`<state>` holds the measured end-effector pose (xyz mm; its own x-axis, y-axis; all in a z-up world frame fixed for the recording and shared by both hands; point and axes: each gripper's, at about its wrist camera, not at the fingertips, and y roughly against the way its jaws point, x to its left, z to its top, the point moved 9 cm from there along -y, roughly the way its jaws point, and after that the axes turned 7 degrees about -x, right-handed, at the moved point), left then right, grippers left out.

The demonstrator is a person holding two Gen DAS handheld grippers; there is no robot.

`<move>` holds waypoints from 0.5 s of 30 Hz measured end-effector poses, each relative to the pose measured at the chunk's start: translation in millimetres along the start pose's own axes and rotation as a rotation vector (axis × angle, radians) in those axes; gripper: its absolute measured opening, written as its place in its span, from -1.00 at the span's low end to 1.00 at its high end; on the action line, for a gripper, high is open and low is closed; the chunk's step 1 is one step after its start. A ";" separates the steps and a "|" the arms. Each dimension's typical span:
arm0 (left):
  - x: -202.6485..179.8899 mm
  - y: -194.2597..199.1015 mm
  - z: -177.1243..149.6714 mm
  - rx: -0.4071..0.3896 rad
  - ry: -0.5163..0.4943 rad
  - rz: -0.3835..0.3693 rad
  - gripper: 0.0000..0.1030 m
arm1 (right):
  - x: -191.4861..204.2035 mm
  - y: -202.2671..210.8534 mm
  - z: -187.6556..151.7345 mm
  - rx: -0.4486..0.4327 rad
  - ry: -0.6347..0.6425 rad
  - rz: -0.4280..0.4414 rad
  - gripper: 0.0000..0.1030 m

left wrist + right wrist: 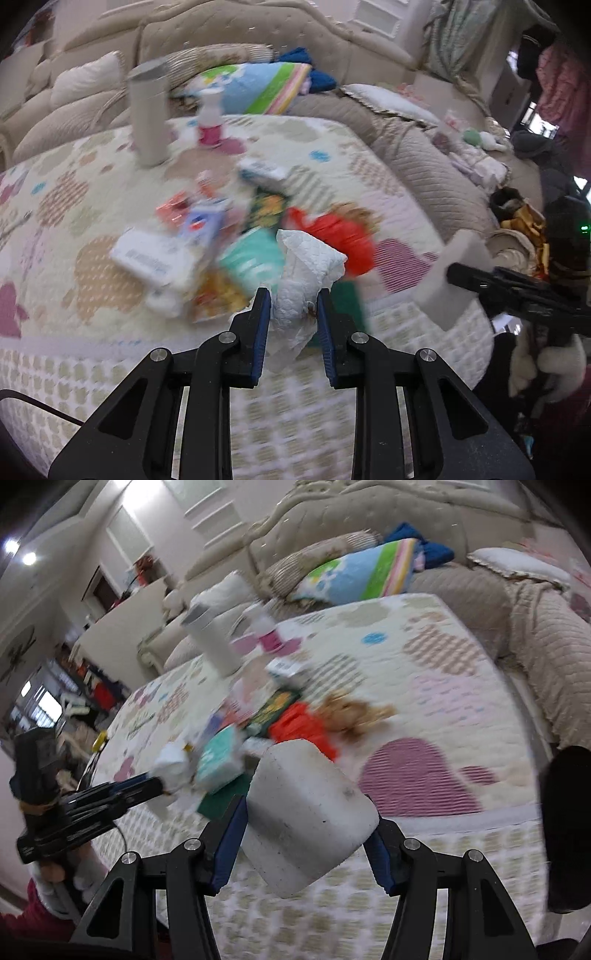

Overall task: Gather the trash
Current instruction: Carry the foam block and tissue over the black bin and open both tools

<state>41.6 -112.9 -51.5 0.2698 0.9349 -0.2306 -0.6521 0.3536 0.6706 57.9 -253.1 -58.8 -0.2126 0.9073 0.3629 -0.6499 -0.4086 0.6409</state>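
Quilted patchwork table cover point(332, 147) holds a litter pile point(229, 243) beyond both grippers: left gripper point(293, 308) clamps a crumpled white tissue point(306, 269), right gripper point(306, 812) clamps a white foam block point(306, 812), both clear of the cover.

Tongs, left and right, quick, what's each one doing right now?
Left tongs: closed on a crumpled white paper towel.
Right tongs: closed on a white foam block.
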 end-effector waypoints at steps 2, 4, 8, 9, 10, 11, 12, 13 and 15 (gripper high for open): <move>-24.5 -7.1 6.8 0.005 -0.017 -0.036 -0.56 | -19.1 8.0 4.1 -0.014 -0.012 -0.035 0.13; -51.8 -18.3 12.5 0.014 -0.035 -0.067 -0.56 | -39.1 15.7 6.7 -0.025 -0.033 -0.065 0.13; -105.2 -41.1 18.2 0.037 -0.074 -0.126 -0.56 | -89.8 35.5 9.9 -0.046 -0.064 -0.163 0.13; -119.2 -47.0 19.0 0.044 -0.088 -0.138 -0.55 | -104.7 41.7 10.2 -0.053 -0.075 -0.192 0.13; -134.6 -54.3 20.0 0.054 -0.101 -0.156 -0.55 | -119.0 47.5 10.3 -0.060 -0.088 -0.218 0.13; -149.2 -62.2 21.1 0.066 -0.110 -0.170 -0.55 | -130.8 52.2 10.0 -0.065 -0.099 -0.237 0.13; -157.7 -68.1 20.7 0.071 -0.116 -0.175 -0.55 | -143.8 57.8 9.6 -0.069 -0.114 -0.258 0.13; -170.3 -77.2 21.7 0.080 -0.123 -0.184 -0.55 | -155.9 62.8 9.6 -0.073 -0.129 -0.278 0.13; -191.8 -90.0 22.2 0.093 -0.132 -0.205 -0.55 | -181.2 73.0 9.3 -0.082 -0.157 -0.319 0.14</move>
<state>64.3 -324.7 -52.0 0.4838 0.8298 -0.2782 -0.5078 0.5251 0.6829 55.8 -448.3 -71.5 0.1214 0.9588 0.2569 -0.7230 -0.0919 0.6847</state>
